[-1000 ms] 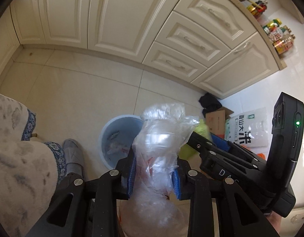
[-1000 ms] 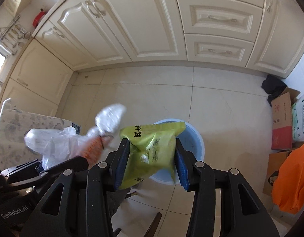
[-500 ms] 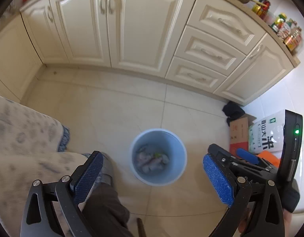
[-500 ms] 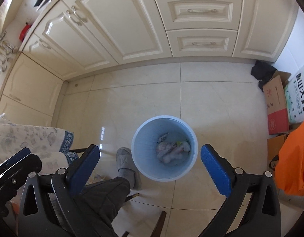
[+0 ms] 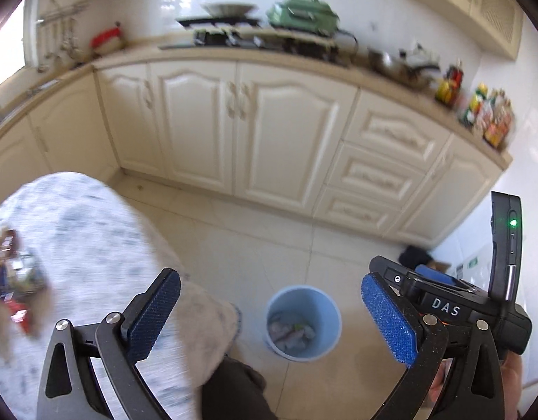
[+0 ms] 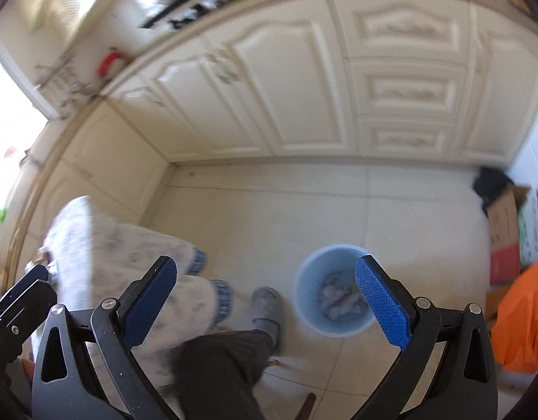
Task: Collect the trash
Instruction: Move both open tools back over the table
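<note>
The light blue bin [image 5: 330,329] stands on the tiled floor with crumpled plastic and wrappers [image 5: 291,332] inside it. My left gripper [image 5: 270,280] hangs high above it, its jaws opening wide with nothing between them. In the right wrist view the bin [image 6: 305,301] lies low and right of centre, and the trash [image 6: 335,301] shows inside it. My right gripper [image 6: 265,262] is open and empty, and its right finger crosses the bin's right edge. The right gripper's body [image 5: 444,308] shows at the right of the left wrist view.
A table with a patterned cloth [image 5: 76,245] fills the left, blurred packets [image 5: 10,280] on it. The person's dark trouser leg [image 6: 216,367] and grey slipper [image 6: 267,308] are beside the bin. Cardboard boxes [image 6: 503,231] and an orange bag [image 6: 521,315] stand right. Cream cabinets [image 5: 241,133] line the back.
The left gripper let go of the clear plastic bag and the right of the yellow-green packet; both now lie in the bin. Both grippers opened wide, rose and tipped upward.
</note>
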`<state>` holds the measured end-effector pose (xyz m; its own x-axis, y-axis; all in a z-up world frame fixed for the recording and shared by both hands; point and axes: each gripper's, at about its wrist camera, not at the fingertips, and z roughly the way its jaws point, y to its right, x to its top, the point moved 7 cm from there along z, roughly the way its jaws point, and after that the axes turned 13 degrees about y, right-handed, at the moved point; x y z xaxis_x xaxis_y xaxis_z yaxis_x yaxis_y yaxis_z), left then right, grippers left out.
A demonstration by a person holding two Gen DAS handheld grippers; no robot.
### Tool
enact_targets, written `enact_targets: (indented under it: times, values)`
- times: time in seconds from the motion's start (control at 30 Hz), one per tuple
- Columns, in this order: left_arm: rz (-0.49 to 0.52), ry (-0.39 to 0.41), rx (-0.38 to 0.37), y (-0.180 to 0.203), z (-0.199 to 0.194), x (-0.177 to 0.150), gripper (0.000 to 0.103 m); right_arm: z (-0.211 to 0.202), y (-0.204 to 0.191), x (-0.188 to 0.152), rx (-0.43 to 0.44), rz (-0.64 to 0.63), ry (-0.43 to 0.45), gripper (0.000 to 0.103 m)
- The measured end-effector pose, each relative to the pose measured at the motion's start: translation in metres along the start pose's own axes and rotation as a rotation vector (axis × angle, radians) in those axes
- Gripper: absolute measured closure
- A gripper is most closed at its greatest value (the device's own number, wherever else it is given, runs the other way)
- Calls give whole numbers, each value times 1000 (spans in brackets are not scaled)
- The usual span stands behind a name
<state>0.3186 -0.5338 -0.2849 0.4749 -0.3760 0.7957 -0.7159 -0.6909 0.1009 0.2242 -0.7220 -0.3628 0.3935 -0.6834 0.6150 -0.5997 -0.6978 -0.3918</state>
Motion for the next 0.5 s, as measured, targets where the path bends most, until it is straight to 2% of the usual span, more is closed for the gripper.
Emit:
enact_targets:
  times: [0.13,0.17,0.5]
  values:
    - [-52,80,49,-38,-72,-5,1,-18,-63,5,91,-80,34,0]
    - [-63,98,65,-55,-104,-8,1,-23,-77,5,110,-98,38,0]
    - [-167,237,252,-135,-260,-50,1,-55,-215,-19,296,-276,56,0]
